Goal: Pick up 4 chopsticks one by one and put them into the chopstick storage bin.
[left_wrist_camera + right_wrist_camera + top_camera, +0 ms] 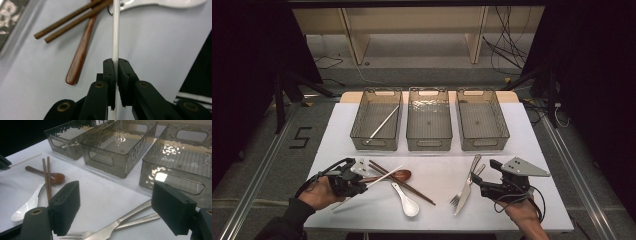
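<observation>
The left tongs (116, 65) pinch a white chopstick (115, 32) near its end, at eight o'clock on the tabletop (437, 175), likely bound for the left bin (376, 119) (its twin lies there). The right tongs (115, 207) gape empty over the fork (75, 236) and knife (117, 226).

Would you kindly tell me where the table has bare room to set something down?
Bare patches: the table between the wooden chopsticks and the fork, and the strip left of the left bin. Middle bin and right bin are empty. Crowded around the white spoon.
</observation>
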Demonstrator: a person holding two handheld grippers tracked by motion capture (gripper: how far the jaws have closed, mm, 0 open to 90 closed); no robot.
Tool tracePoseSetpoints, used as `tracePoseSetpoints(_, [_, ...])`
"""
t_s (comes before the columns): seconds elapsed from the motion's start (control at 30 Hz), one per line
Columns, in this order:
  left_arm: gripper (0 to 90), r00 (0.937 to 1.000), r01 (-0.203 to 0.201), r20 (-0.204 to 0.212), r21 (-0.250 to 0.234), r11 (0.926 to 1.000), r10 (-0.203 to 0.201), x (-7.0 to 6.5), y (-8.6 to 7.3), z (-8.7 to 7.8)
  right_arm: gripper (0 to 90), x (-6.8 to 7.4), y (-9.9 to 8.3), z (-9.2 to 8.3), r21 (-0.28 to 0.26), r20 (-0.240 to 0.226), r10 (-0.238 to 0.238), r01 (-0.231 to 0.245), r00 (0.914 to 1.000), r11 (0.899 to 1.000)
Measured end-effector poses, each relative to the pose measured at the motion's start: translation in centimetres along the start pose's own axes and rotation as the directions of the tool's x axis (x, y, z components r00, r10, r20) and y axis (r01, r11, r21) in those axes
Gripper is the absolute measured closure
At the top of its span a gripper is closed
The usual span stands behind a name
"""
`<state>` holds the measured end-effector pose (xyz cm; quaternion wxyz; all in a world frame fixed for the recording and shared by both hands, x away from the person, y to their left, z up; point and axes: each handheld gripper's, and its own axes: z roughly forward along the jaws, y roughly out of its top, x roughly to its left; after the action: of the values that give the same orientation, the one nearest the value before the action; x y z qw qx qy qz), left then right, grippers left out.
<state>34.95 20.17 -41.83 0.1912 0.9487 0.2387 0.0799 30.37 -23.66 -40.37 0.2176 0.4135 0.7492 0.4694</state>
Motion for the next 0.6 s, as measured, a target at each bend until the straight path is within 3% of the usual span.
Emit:
tracePoseSetpoints(0.1, [84.5,0.9988,0.048,-0.007,-0.060,0.9970,-0.048,0.3,0.4,-0.2,24.2,0.0,0.0,0.0,0.002,-0.001,0.001,-0.001,1.0000,1.000])
tracePoseSetpoints(0.23, [84.6,0.9958,0.080,-0.036,-0.104,0.9914,-0.084,0.9,0.7,-0.6,24.2,0.0,0.0,0.0,0.001,0.001,0.002,-0.002,1.0000,1.000])
tracePoseSetpoints(0.53, [84.5,0.9863,0.122,-0.084,-0.215,0.9691,-0.143,2.4,1.7,-2.3,24.2,-0.1,0.0,0.0,-0.001,0.003,0.008,-0.008,1.0000,1.000])
tracePoseSetpoints(0.6, [84.6,0.9821,0.138,-0.092,-0.245,0.9597,-0.164,2.8,1.8,-2.8,24.2,-0.1,0.0,0.0,0.002,0.005,0.012,-0.012,0.9999,1.000])
